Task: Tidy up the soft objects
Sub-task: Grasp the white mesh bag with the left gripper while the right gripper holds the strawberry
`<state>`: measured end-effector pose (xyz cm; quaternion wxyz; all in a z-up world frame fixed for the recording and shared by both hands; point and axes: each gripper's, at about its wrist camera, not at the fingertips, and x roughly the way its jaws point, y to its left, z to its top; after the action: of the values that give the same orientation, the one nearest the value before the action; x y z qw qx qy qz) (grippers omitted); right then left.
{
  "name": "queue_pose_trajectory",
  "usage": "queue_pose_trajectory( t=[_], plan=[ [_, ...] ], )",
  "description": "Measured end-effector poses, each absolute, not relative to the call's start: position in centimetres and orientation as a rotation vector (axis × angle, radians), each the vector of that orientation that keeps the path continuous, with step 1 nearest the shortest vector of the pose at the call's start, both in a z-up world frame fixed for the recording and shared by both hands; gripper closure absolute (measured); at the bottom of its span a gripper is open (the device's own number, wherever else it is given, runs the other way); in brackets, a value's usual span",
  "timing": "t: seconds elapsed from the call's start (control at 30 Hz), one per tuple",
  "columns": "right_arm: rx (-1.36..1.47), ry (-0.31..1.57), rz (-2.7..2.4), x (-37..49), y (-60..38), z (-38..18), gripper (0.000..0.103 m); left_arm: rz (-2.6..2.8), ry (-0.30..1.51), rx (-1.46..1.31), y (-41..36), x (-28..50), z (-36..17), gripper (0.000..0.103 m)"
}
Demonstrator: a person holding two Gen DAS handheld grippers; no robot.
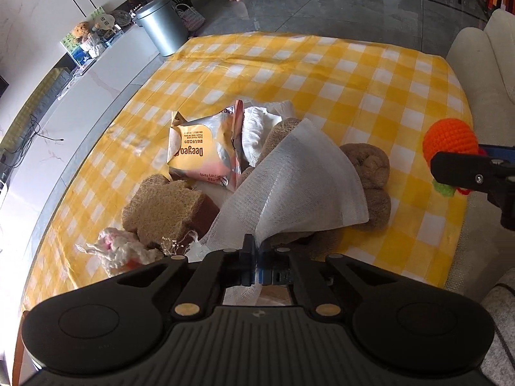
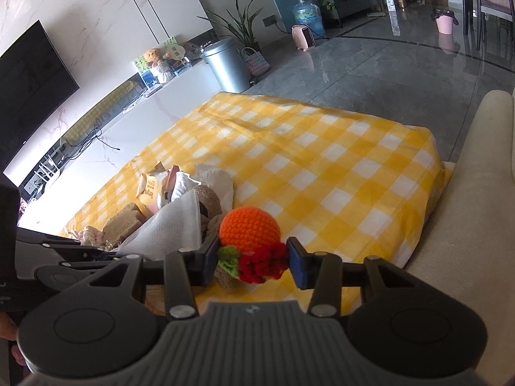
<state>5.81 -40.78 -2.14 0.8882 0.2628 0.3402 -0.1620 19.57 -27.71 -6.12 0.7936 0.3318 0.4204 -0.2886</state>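
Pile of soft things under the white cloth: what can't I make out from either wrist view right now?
- Brown towel: mostly covered by the white gauze cloth in the left wrist view.
- Cloth's pinched edge: hidden between the shut pads of the left tool.
- Pink knitted item: cut off by the left tool's body.
- Loofah sponge: partly hidden behind the cloth in the right wrist view.
- Wipes packet: small print is unreadable.
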Motion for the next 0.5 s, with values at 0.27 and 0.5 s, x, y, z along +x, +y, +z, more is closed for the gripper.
queue_pose_trajectory(
  t=[0.27, 0.5],
  plan=[
    [0.529, 0.689, -0.331, 5.8, -40.4, -1.9, 0.058, -0.635, 0.852, 0.560, -25.7, 18.0, -1.6, 0.101],
    [0.520, 0.647, -0.218, 5.7, -39.1, -0.5, 0.058, -0.622, 0.756, 0.307, -19.4, 15.0, 5.3, 0.101]
  ],
)
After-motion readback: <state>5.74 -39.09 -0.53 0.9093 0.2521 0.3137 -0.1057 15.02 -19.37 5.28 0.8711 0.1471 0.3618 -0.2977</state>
